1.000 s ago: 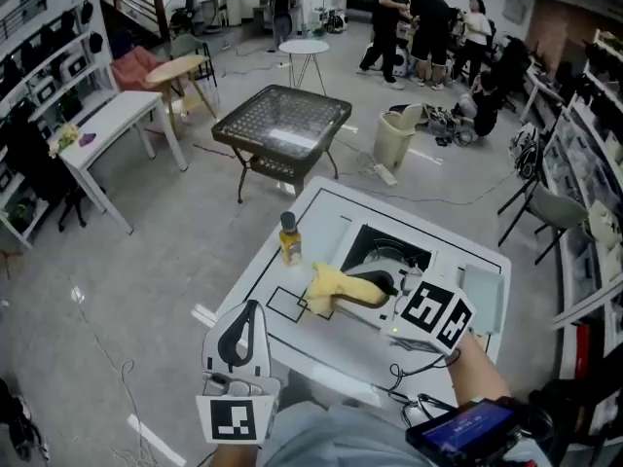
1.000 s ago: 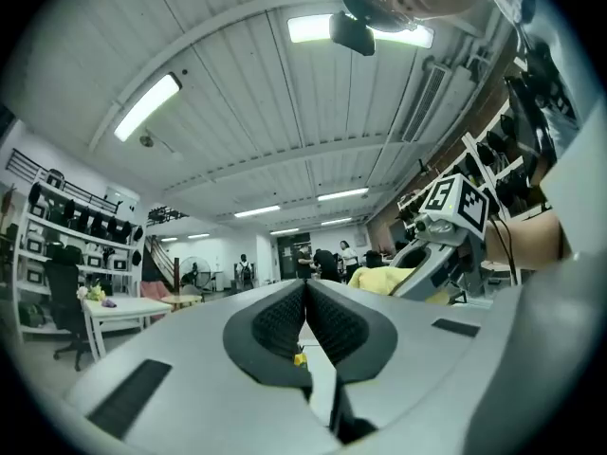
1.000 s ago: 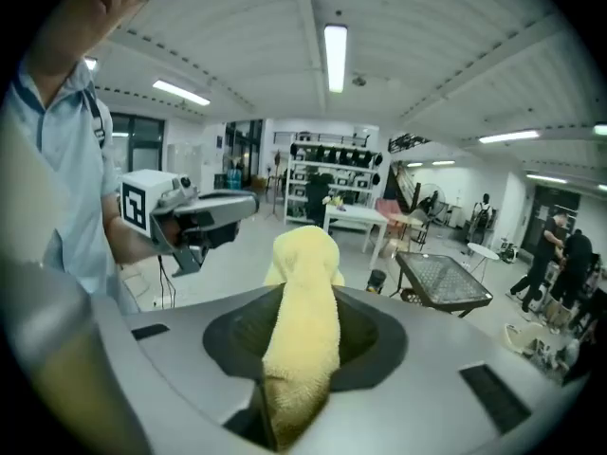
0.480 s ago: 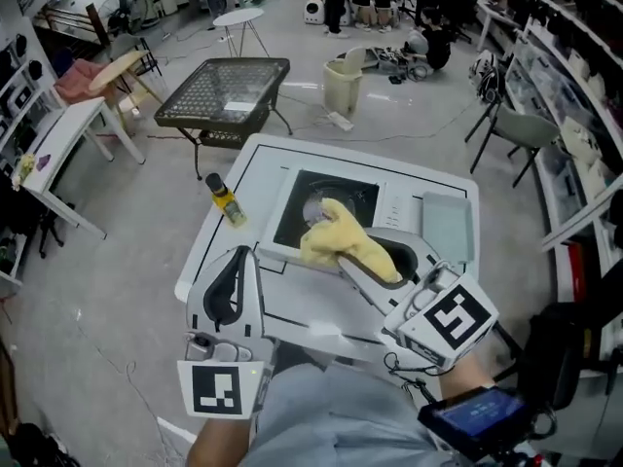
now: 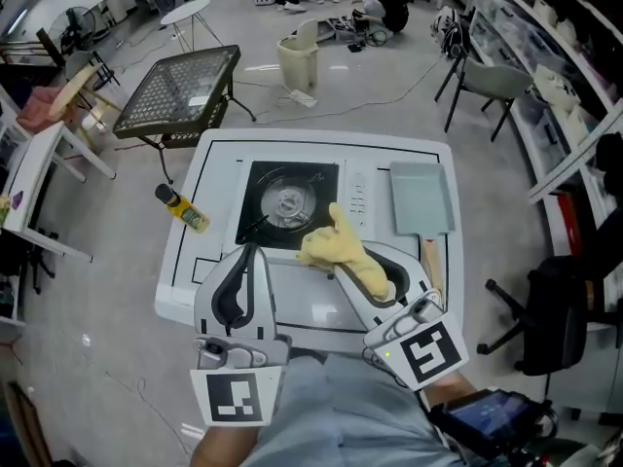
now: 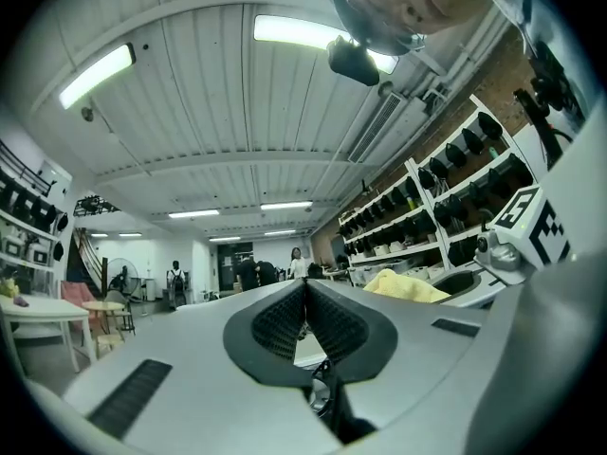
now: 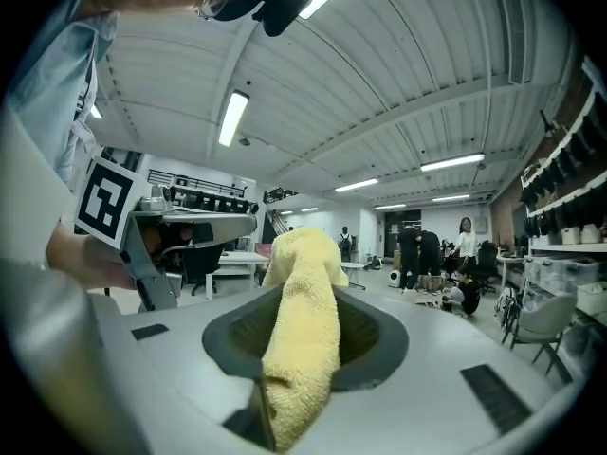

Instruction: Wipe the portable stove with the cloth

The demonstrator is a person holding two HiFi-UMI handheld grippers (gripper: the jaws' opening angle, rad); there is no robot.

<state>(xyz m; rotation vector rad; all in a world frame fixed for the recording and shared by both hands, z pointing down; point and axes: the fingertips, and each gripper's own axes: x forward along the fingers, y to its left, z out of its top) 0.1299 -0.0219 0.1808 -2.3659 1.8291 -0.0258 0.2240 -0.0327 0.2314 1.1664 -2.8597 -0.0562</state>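
The portable stove (image 5: pixel 287 202) lies on the white table (image 5: pixel 209 261); it has a black top, a round burner and a pale control strip. A yellow cloth (image 5: pixel 336 249) hangs over the stove's near edge, and my right gripper (image 5: pixel 352 272) is shut on it. In the right gripper view the cloth (image 7: pixel 302 254) fills the gap between the jaws of the right gripper (image 7: pixel 305 297). My left gripper (image 5: pixel 249 256) hovers over the table's near left part, shut and empty. Its jaws meet in the left gripper view (image 6: pixel 305 287), where the cloth (image 6: pixel 408 285) shows at the right.
A yellow bottle (image 5: pixel 182 209) lies at the table's left. A grey lid (image 5: pixel 421 197) sits right of the stove. Beyond the table are a dark mesh-top table (image 5: pixel 185 90), a bin (image 5: pixel 297 61), a chair (image 5: pixel 492 86), and shelves at the right.
The view has swung round from the table's corner to face it squarely. Both grippers swung with it, the cloth staying in the right one, now at the stove's near edge.
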